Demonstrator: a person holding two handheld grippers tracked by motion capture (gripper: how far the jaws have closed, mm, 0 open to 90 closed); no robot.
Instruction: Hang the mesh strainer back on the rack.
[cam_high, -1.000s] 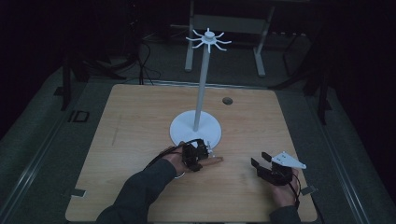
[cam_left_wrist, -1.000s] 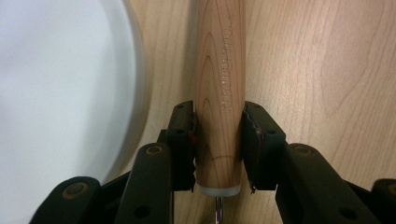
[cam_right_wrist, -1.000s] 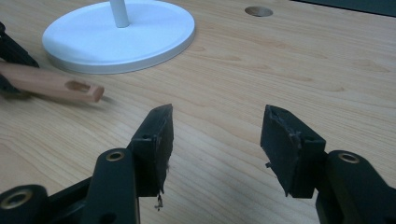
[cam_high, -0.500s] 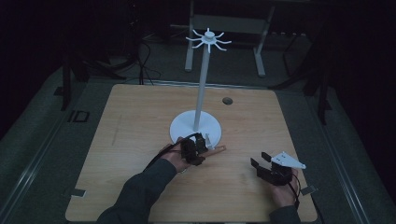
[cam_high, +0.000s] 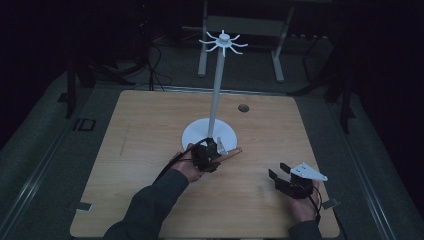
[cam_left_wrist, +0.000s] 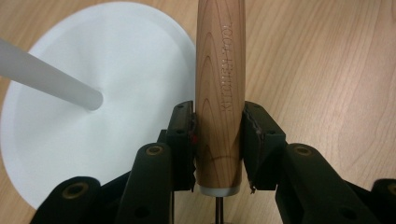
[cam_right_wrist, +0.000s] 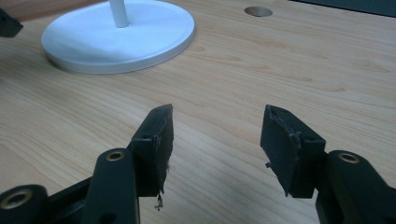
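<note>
Clamping a wooden handle (cam_left_wrist: 219, 93) between its jaws, the left gripper (cam_left_wrist: 218, 140) contrasts with the right gripper (cam_right_wrist: 215, 140), spread wide and empty.

your handle (cam_left_wrist: 219, 93): light brown wood, grey end cap | stand (cam_high: 209, 134): white | desk (cam_high: 145, 130): pale woodgrain | tools: black

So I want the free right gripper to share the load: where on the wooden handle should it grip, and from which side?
Probably the bare far end of the wooden handle, beyond the left gripper, whose jaws clamp the end near its metal collar. The handle is a smooth round shaft, so the open right gripper could close across its width from the table's right.
</note>
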